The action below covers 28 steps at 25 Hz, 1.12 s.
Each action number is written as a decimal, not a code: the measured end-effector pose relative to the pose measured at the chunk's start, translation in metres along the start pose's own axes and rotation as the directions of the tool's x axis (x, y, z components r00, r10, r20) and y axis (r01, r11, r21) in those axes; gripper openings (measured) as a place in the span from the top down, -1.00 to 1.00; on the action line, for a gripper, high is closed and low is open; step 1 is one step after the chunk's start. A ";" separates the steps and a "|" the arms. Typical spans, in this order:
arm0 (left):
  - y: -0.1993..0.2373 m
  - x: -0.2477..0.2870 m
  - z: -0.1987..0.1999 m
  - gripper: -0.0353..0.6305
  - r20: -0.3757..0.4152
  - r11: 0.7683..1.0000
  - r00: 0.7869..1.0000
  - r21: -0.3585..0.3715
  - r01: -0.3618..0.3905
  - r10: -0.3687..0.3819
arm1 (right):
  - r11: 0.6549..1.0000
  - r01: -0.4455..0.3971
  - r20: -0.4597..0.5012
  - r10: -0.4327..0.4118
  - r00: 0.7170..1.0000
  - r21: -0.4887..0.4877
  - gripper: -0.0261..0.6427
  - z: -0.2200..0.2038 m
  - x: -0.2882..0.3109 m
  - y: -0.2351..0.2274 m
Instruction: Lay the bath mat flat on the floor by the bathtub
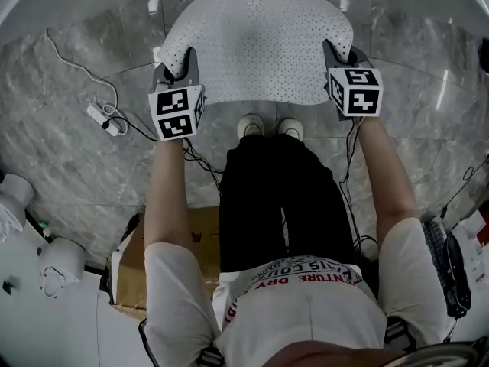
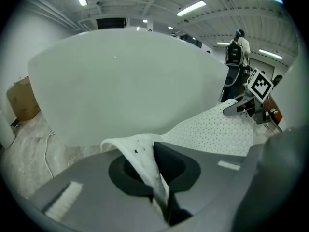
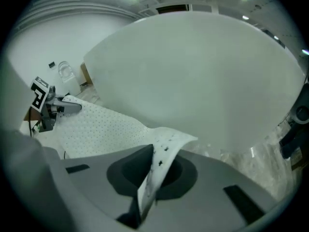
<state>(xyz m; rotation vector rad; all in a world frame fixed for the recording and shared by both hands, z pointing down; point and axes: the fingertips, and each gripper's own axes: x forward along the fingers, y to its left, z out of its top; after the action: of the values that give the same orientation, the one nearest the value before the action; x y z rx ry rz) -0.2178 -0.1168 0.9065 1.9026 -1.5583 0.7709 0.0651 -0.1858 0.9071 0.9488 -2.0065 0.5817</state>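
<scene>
Thin white perforated rubber bath mat (image 1: 260, 44), seemingly limp and light, hangs between left gripper (image 1: 178, 73) and right gripper (image 1: 338, 58), each clamped on a near corner.

L gripper (image 1: 182, 66), R gripper (image 1: 339, 54): both clamped

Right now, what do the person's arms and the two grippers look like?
Both the left gripper and right gripper are dark grey, each carrying a white cube with black square markers. Thin black cables trail from them. The person wears a white short-sleeved shirt with print and black trousers.
</scene>
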 end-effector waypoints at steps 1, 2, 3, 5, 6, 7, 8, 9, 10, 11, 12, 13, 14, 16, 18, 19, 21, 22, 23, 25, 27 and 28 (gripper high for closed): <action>-0.001 0.017 -0.013 0.81 -0.014 1.000 1.000 0.017 0.005 -0.005 | 1.000 0.002 -0.008 -0.002 1.000 -0.009 0.88 -0.010 0.017 -0.003; -0.001 0.032 -0.026 0.80 -0.027 0.999 1.000 0.033 0.012 -0.011 | 1.000 0.004 -0.016 -0.004 1.000 -0.018 0.88 -0.020 0.033 -0.007; -0.002 0.045 -0.037 0.80 -0.038 0.999 0.999 0.044 0.017 -0.016 | 1.000 0.007 -0.024 -0.008 1.000 -0.026 0.87 -0.030 0.047 -0.010; 0.000 0.067 -0.057 0.80 -0.050 0.998 0.999 0.051 0.020 -0.017 | 0.999 0.015 -0.044 -0.016 0.999 -0.028 0.88 -0.051 0.070 -0.016; 0.002 0.075 -0.066 0.79 -0.057 0.999 0.998 0.050 0.017 -0.014 | 0.999 0.021 -0.058 -0.022 0.998 -0.024 0.87 -0.061 0.080 -0.020; 0.005 0.081 -0.074 0.79 -0.067 0.999 0.998 0.046 0.013 -0.010 | 0.999 0.029 -0.073 -0.030 0.997 -0.018 0.88 -0.071 0.087 -0.023; 0.006 0.086 -0.082 0.78 -0.079 0.999 0.997 0.043 0.011 -0.007 | 0.999 0.038 -0.089 -0.039 0.995 -0.012 0.88 -0.081 0.093 -0.027; 0.008 0.090 -0.089 0.78 -0.091 0.999 0.996 0.040 0.009 -0.005 | 0.999 0.048 -0.104 -0.048 0.993 -0.008 0.88 -0.091 0.098 -0.031; 0.010 0.094 -0.095 0.78 -0.103 0.999 0.995 0.041 0.008 -0.004 | 0.998 0.058 -0.116 -0.059 0.992 -0.007 0.88 -0.100 0.103 -0.034; 0.012 0.098 -0.102 0.78 -0.116 0.999 0.993 0.045 0.008 -0.002 | 0.998 0.067 -0.125 -0.068 0.990 -0.009 0.88 -0.108 0.108 -0.036; 0.014 0.101 -0.109 0.78 -0.133 0.999 0.991 0.051 0.008 -0.001 | 0.997 0.074 -0.134 -0.075 0.988 -0.012 0.87 -0.115 0.113 -0.037; 0.016 0.105 -0.118 0.78 -0.155 0.998 0.988 0.061 0.008 0.002 | 0.997 0.077 -0.146 -0.078 0.986 -0.014 0.88 -0.123 0.118 -0.036; 0.017 0.108 -0.127 0.78 -0.179 0.997 0.984 0.072 0.007 0.006 | 0.997 0.078 -0.161 -0.079 0.984 -0.013 0.88 -0.131 0.121 -0.035; 0.019 0.114 -0.140 0.78 -0.215 0.996 0.976 0.090 -0.005 0.024 | 0.997 0.080 -0.183 -0.080 0.980 -0.006 0.88 -0.140 0.126 -0.037; 0.022 0.119 -0.147 0.76 -0.236 0.997 0.971 0.069 -0.030 0.046 | 0.996 0.086 -0.196 -0.085 0.977 -0.005 0.87 -0.142 0.130 -0.040; 0.022 0.120 -0.151 0.74 -0.249 0.998 0.967 0.046 -0.039 0.049 | 0.996 0.089 -0.203 -0.088 0.975 -0.009 0.86 -0.144 0.130 -0.041; 0.022 0.121 -0.158 0.61 -0.277 0.999 0.960 -0.007 -0.036 0.033 | 0.996 0.093 -0.212 -0.095 0.973 -0.015 0.67 -0.146 0.133 -0.041; 0.021 0.122 -0.161 0.44 -0.292 0.999 0.956 -0.034 -0.031 0.020 | 0.995 0.095 -0.215 -0.096 0.972 -0.013 0.54 -0.146 0.135 -0.042; 0.022 0.122 -0.164 0.20 -0.304 0.998 0.952 -0.061 -0.033 0.013 | 0.995 0.099 -0.218 -0.098 0.971 -0.007 0.39 -0.146 0.137 -0.042; 0.029 0.122 -0.169 -0.29 -0.306 0.991 0.951 -0.105 -0.081 0.045 | 0.993 0.122 -0.221 -0.118 0.968 0.005 0.15 -0.145 0.139 -0.047; 0.041 0.118 -0.167 -0.46 -0.285 0.980 0.951 -0.123 -0.158 0.118 | 0.989 0.146 -0.224 -0.141 0.964 0.006 0.15 -0.142 0.136 -0.052; 0.046 0.114 -0.164 -0.54 -0.274 0.975 0.950 -0.121 -0.188 0.149 | 0.989 0.148 -0.225 -0.142 0.964 0.007 0.15 -0.142 0.133 -0.052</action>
<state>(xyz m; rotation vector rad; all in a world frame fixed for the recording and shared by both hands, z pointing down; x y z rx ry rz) -0.2582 -0.0805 1.1043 1.5079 -1.5754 0.9155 0.1239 -0.1757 1.0991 0.9893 -1.7177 0.6046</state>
